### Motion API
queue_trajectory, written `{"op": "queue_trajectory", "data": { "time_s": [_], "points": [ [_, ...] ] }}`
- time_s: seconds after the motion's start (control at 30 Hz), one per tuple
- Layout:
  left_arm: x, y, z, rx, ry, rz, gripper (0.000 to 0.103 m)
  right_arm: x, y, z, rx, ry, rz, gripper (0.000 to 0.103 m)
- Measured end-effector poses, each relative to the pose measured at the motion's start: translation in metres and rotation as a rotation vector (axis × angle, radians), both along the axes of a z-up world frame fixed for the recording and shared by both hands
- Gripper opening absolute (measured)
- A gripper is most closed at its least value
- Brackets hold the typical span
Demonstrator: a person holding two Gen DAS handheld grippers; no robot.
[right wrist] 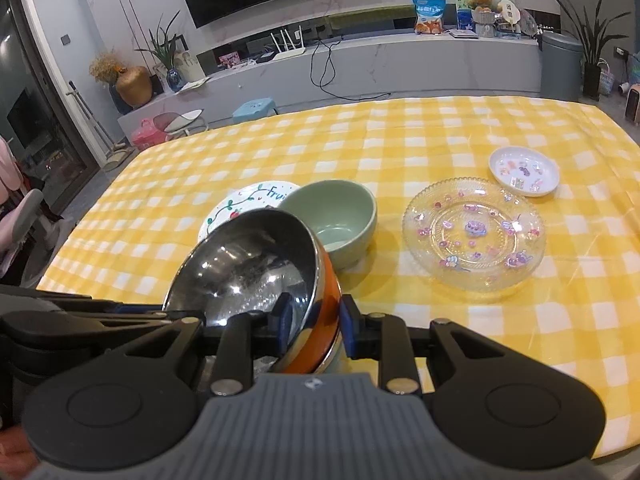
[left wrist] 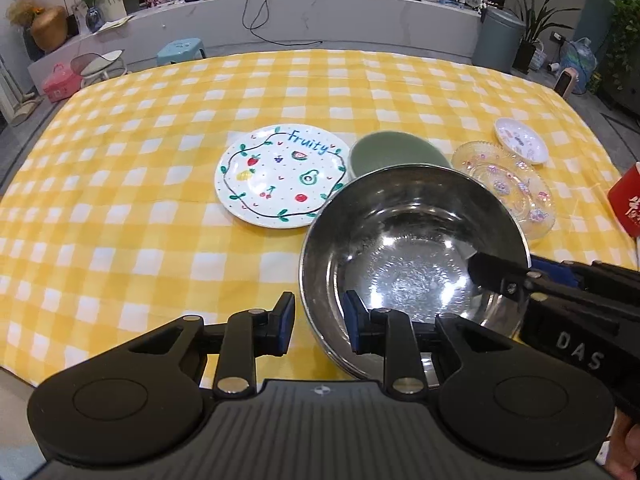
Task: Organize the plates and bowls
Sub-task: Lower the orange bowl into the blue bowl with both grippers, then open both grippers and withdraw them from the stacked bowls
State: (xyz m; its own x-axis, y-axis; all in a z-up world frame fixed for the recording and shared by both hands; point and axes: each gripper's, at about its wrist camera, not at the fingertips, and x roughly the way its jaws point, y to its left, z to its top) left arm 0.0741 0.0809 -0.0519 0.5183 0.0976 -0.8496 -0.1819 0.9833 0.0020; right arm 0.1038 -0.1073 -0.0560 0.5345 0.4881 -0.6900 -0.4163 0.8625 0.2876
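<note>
Steel-lined orange round bowl (right wrist: 256,268) sits low-centre, tilted; our right hand-held gripper (right wrist: 312,324) clamps its rim, while our left hand-held gripper (left wrist: 318,324) straddles it, fingers apart.

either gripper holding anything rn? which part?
The right gripper holds the steel bowl by its rim, one finger inside and one on the orange outer wall. The left gripper straddles the rim, fingers open, not clamped.

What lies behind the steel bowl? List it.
Directly behind the steel bowl sits the green bowl, with the Fruity plate beside it. In the right wrist view the steel bowl covers most of that plate; whether bowl and plate touch cannot be seen.
</note>
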Motion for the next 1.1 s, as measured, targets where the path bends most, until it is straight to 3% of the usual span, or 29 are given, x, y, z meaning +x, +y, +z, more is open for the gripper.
{"op": "queue_trajectory", "data": {
  "time_s": [0.17,0.27,0.43,0.73,0.87,1.1],
  "points": [
    [0.000,0.002,0.000,0.009,-0.048,-0.013,0.036,0.007,-0.013,-0.003,0.089,0.027,-0.021,0.027],
    [0.003,0.002,-0.002,0.023,-0.062,-0.020,0.037,0.010,-0.014,-0.004,0.081,-0.011,-0.032,0.027],
    [0.007,0.006,-0.009,0.021,-0.041,-0.006,0.038,0.019,-0.013,-0.013,0.101,0.027,-0.037,0.027],
    [0.011,0.021,-0.014,-0.041,-0.058,0.033,0.043,0.036,-0.014,-0.025,0.135,0.091,-0.049,0.027],
    [0.010,0.023,-0.013,-0.055,-0.065,0.039,0.044,0.036,-0.018,-0.030,0.142,0.097,-0.051,0.035],
    [0.008,0.026,-0.009,-0.077,-0.098,0.040,0.044,0.036,-0.025,-0.037,0.166,0.137,-0.052,0.039]
  ]
}}
